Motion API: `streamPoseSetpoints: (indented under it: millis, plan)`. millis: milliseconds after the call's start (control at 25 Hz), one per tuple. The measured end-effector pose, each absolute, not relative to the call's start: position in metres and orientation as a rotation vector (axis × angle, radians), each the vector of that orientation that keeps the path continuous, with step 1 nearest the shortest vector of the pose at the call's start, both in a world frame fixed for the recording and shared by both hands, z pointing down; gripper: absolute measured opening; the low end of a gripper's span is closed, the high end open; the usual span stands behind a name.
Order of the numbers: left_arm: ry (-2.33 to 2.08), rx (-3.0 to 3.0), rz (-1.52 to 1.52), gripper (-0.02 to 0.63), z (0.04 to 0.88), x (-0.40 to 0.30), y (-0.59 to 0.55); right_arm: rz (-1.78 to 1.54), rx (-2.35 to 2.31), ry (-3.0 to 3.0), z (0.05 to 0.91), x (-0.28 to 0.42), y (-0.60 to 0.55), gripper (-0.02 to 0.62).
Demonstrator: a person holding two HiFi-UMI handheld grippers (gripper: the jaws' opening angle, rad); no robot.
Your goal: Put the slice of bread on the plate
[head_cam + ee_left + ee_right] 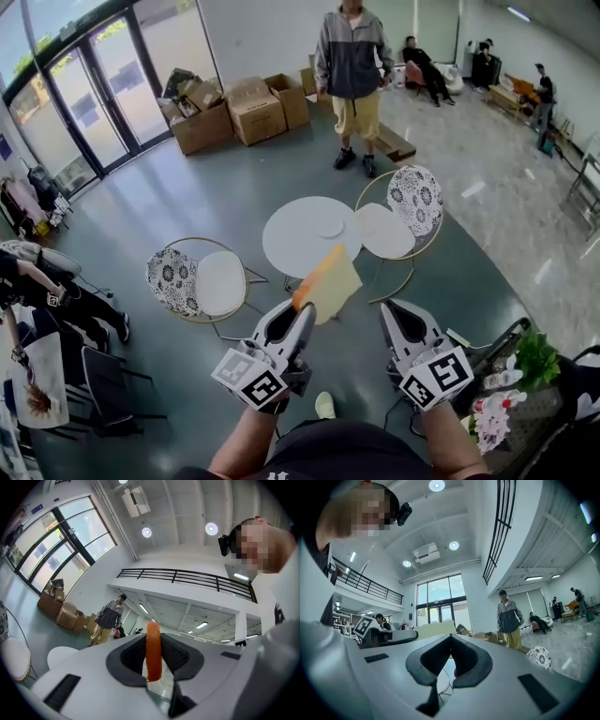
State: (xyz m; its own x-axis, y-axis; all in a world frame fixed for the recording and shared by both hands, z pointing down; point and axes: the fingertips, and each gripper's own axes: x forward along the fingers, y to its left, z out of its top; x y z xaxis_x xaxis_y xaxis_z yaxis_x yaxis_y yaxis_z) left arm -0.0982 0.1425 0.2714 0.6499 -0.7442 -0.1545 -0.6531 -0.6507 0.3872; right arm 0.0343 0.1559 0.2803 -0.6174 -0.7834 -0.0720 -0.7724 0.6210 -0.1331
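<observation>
slice of bread: pinched at its near edge by left tool, held in the air just short of the round white worktop. plate: on that worktop. right tool: jaws pressed together, holding nothing.

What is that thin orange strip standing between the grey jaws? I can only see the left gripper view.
Observer: It is the crust edge of a flat, pale yellow slice of bread. The head view shows its broad face, pinched by the left gripper.
Visitor: Where could it go?
Observer: A white plate lies on a round white table beyond the bread.
Visitor: And the other gripper?
Observer: The right gripper is alongside, jaws together, holding nothing.
</observation>
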Motion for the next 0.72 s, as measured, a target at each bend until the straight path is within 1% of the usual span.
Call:
streamPoseSetpoints:
  millis: [400,720]
  plan:
    - [-1.083,2.603,-0.421,0.092,0.272,-0.131,0.092,-0.129,-1.366,2.671,0.281,0.005,0.110,0.002]
    - [-1.082,2.598,-0.423,0.092,0.276,-0.137,0.058,-0.119,-1.391,2.649,0.282,0.006,0.079,0.002]
